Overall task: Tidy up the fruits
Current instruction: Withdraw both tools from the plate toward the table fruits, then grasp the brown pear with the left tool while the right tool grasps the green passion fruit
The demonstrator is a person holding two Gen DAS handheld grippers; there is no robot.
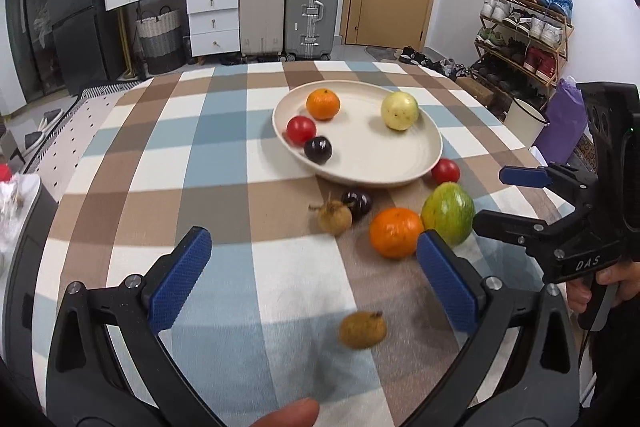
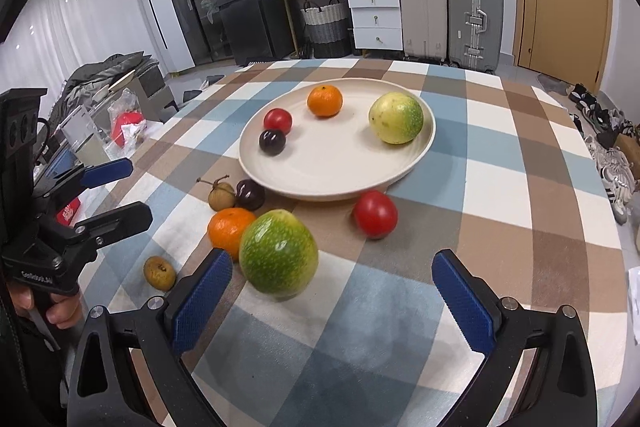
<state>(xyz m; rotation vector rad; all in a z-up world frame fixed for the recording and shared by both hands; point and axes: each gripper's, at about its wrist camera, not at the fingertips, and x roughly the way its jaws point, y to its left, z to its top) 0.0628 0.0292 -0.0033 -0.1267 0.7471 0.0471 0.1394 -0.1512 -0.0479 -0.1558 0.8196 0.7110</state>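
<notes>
Both hand-held grippers stand open and empty: left hand-held gripper [image 1: 314, 277], right hand-held gripper [image 2: 332, 291]. Six fruits lie loose on the bench [image 2: 500, 163] beside the plate [image 2: 400, 171]. Risk: the green fruit [image 2: 279, 253] touches the orange [image 2: 230, 231]; a pad closing between them may roll either off.

The tablecloth [image 2: 500, 187] looks like soft, matt cloth with checks. The plate [image 2: 340, 163] is smooth and pale, with only a faint shine. The red tomato [image 2: 375, 213] has shiny, smooth skin, and so does the dark plum [image 2: 250, 193]. The orange [image 2: 229, 229] has bumpy skin. The brown longan [image 2: 159, 272] looks dull and rough. The right gripper [image 2: 332, 303] has black plastic arms and blue pads [image 2: 202, 301] with a rough, dotted grip. The suitcase [image 2: 474, 15] looks like ridged grey metal.
</notes>
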